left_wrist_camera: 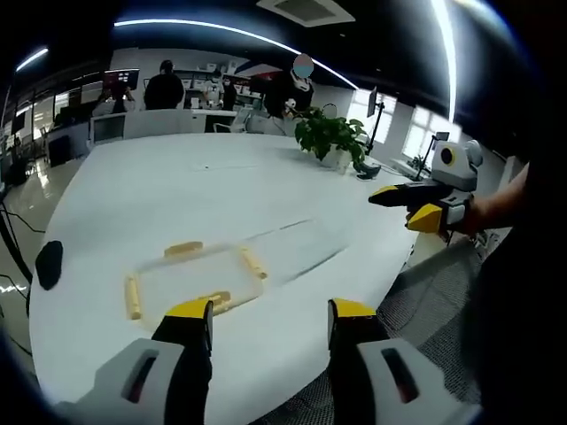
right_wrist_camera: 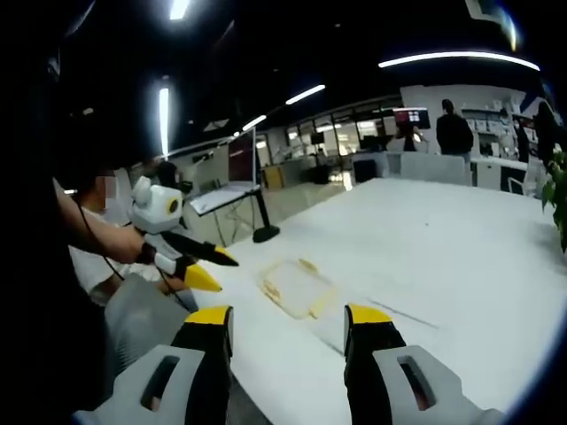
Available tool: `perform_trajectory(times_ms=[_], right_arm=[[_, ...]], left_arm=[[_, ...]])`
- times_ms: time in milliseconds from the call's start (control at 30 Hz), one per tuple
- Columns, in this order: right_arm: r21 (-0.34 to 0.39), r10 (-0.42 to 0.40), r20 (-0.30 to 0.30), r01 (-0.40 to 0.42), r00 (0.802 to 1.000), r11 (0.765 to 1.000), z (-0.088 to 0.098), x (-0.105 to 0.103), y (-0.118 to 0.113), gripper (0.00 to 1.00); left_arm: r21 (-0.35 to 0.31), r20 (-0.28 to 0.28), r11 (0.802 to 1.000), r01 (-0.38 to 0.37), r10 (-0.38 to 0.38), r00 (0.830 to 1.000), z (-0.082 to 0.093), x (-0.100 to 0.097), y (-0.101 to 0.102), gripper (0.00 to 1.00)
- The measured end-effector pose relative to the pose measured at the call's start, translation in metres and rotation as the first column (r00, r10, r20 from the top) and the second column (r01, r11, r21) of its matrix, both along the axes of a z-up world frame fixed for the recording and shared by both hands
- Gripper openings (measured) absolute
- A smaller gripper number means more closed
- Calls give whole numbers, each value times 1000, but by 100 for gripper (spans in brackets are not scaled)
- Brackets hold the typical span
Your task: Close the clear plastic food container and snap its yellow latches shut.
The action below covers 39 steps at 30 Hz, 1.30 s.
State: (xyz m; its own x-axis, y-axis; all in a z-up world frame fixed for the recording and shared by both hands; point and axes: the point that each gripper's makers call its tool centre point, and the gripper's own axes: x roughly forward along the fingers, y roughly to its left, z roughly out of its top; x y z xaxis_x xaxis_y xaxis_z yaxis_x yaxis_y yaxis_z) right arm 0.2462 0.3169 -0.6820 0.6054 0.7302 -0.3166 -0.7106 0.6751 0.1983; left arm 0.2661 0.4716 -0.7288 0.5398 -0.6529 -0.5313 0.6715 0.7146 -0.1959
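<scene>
The clear plastic container [left_wrist_camera: 197,278] lies flat on the white table [left_wrist_camera: 177,186], with yellow latches [left_wrist_camera: 183,249] along its sides. Its clear lid [left_wrist_camera: 297,241] spreads open to the right of it. My left gripper [left_wrist_camera: 270,314] is open just short of the container, with nothing between its jaws. My right gripper [left_wrist_camera: 403,205] hovers open off the table's right edge, held in a hand. In the right gripper view the container [right_wrist_camera: 297,288] sits ahead of the open right gripper [right_wrist_camera: 288,319], and the left gripper [right_wrist_camera: 220,272] stands open to the left of the container.
A potted plant [left_wrist_camera: 330,135] stands at the far side of the table. A black object [left_wrist_camera: 49,264] lies near the table's left edge. A monitor on a stand [right_wrist_camera: 244,159] is off the table. People stand at desks in the background.
</scene>
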Motion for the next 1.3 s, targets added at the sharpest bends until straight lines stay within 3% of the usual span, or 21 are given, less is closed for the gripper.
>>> perform_trajectory(times_ms=[200, 567, 1300], right_arm=[[-9, -24, 8, 24, 1000, 1000, 5, 8, 12, 50], [-43, -57, 38, 59, 998, 997, 20, 20, 22, 51], [-97, -121, 36, 123, 992, 988, 13, 28, 45, 51]], left_arm=[[-14, 11, 999, 40, -39, 999, 11, 6, 6, 49], [-20, 6, 991, 130, -130, 992, 14, 14, 17, 50], [-7, -12, 976, 218, -218, 976, 4, 27, 47, 48]])
